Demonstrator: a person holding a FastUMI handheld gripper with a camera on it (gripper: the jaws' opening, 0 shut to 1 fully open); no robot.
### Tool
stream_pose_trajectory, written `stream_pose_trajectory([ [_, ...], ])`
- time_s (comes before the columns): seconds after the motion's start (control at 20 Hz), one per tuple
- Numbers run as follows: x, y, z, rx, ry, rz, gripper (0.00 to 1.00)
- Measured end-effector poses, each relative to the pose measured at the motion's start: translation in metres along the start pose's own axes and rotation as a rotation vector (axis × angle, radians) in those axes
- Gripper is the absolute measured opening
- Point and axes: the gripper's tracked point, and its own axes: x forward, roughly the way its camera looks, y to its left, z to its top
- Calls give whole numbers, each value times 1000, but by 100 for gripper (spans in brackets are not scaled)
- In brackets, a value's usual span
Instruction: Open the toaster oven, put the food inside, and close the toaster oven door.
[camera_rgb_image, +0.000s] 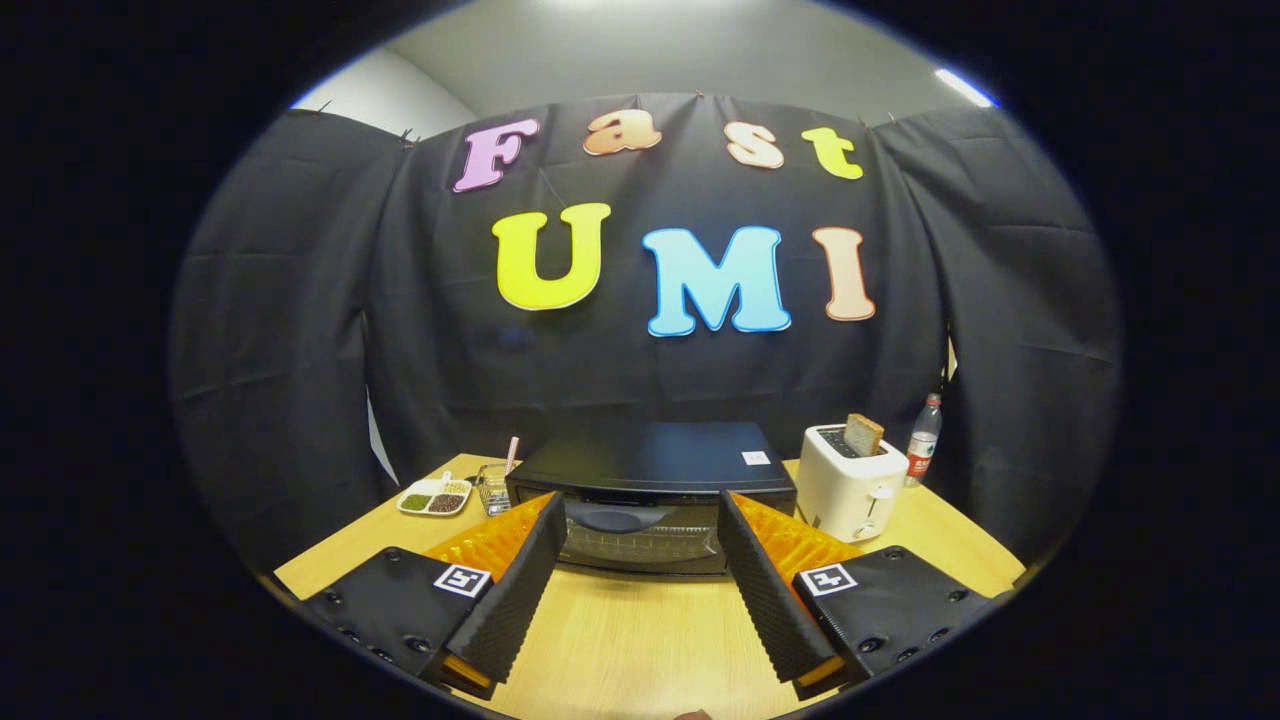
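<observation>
A black toaster oven stands on the wooden table, straight ahead beyond my fingers, its glass door shut. My gripper is open, held above the table short of the oven, with nothing between its two ribbed black fingers. The fingertips frame the oven's front. I cannot make out the food for the oven.
A white pop-up toaster with a slice of bread stands right of the oven, and a plastic bottle stands behind it. Left of the oven are a divided white dish of grains and a small glass.
</observation>
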Motion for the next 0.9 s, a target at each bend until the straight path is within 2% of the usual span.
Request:
stream_pose_trajectory([
  [0.55,-80,-79,36,4,-120,-114,96],
  [0.9,-108,-100,50,-3,-206,-133,96],
])
